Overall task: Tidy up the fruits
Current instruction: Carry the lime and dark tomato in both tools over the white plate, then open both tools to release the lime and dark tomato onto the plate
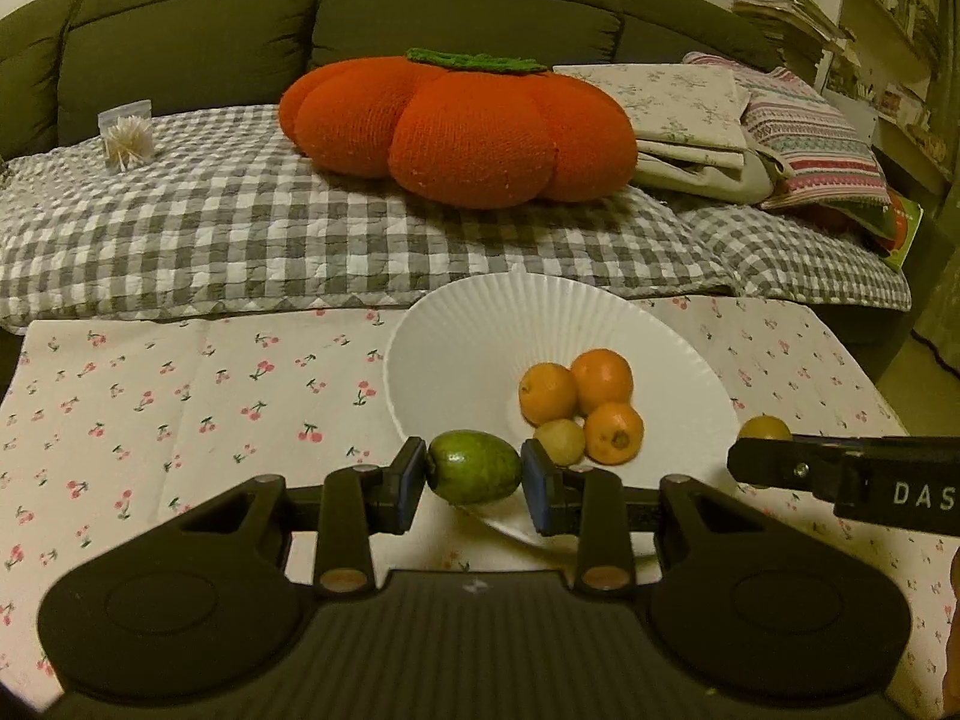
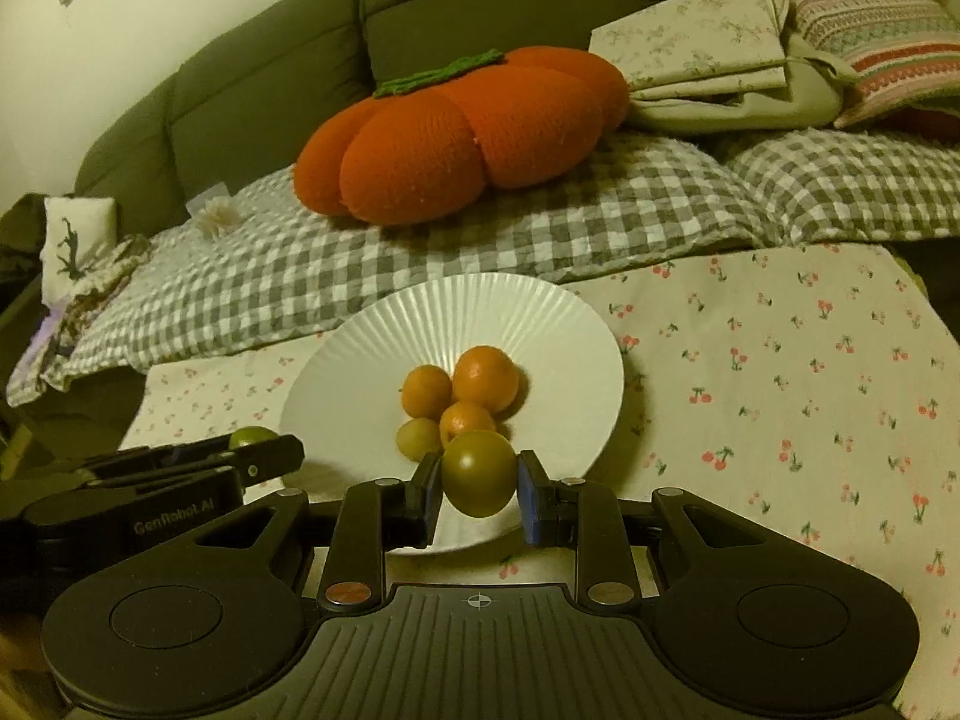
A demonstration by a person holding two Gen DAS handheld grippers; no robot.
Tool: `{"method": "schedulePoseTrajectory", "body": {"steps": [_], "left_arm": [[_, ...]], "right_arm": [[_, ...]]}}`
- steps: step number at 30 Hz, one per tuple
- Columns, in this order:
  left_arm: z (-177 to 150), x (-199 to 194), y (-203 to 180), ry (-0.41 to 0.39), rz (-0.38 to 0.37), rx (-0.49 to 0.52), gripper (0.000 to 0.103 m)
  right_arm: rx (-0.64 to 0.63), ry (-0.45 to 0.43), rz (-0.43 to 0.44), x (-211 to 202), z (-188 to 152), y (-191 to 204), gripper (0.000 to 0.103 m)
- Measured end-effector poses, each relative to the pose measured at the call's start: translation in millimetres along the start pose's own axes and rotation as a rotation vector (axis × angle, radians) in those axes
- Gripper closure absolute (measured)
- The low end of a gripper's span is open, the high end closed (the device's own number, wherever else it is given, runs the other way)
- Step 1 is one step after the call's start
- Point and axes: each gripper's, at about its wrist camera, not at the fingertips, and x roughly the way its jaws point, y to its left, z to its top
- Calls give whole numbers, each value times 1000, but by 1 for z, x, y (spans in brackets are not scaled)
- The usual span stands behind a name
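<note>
Glossy ribbed white plate (image 1: 480,324), knitted pumpkin cushion (image 1: 456,126)

A sofa full of soft things behind a cherry cloth

A big orange pumpkin cushion (image 1: 456,126) sits on a grey checked blanket (image 1: 240,228) on the dark green sofa (image 1: 198,18). Folded flowery cloth (image 1: 678,114) and a striped pillow (image 1: 810,138) lie just beside it. A small clear box of toothpicks (image 1: 127,135) stands on the blanket. The cherry tablecloth (image 1: 180,396) is in front.
</note>
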Motion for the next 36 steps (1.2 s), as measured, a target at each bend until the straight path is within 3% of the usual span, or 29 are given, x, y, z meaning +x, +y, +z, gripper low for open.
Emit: {"method": "schedulePoseTrajectory", "body": {"steps": [17,24,28,36], "left_arm": [[-1,36,-12,-7,-41,87,70],[0,36,-11,-5,-40,78,69],[3,30,-10,-29,-37,59,40],[6,20,-4,-39,-38,27,40]], "right_arm": [[-109,49,-50,50,6,-3,78],[-95,27,-68,46,8,-6,71],[-79,6,-66,40,12,-7,69],[-25,-8,-62,26,17,-11,69]]}}
